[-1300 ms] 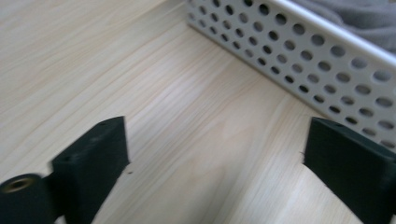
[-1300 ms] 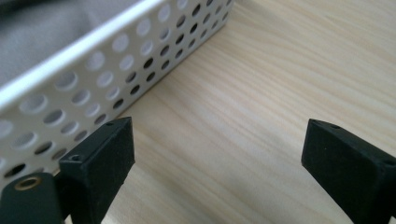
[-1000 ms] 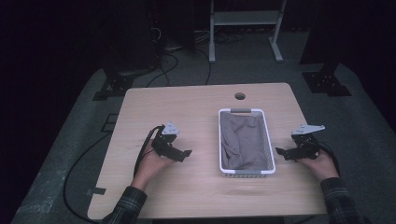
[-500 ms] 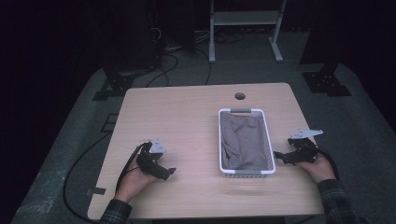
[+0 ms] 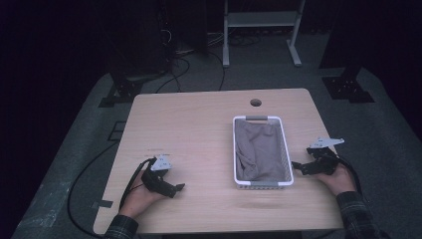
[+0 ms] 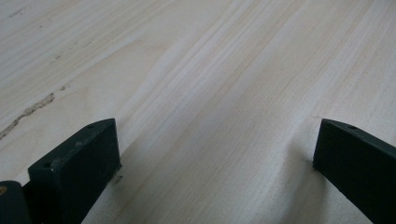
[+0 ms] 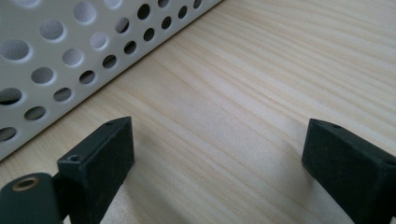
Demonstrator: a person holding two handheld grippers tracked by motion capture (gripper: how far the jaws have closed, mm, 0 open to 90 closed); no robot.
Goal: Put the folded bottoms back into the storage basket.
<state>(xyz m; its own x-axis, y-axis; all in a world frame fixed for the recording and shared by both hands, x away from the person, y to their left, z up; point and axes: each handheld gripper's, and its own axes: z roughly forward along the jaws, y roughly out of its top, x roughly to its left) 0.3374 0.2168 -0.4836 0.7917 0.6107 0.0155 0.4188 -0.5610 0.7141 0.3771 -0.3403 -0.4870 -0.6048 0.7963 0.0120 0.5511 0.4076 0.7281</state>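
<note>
At the near edge of the wooden table (image 5: 209,129), both grippers rest low, nothing in either. The left gripper (image 5: 174,189) sits well left of the white perforated basket (image 5: 287,149), jaws spread over bare wood. The right gripper (image 5: 298,167), jaws likewise apart, lies just beside the basket's right wall. A grey-brown cloth (image 5: 256,149) lies crumpled inside the basket. Likely a pause; next move probably means reaching over the rim for the cloth. Open room left of the basket; the cable hole (image 5: 256,102) lies beyond it.

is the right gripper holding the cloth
No, the right gripper stands open over bare table beside the white basket, while the grey cloth lies inside the basket.
</note>
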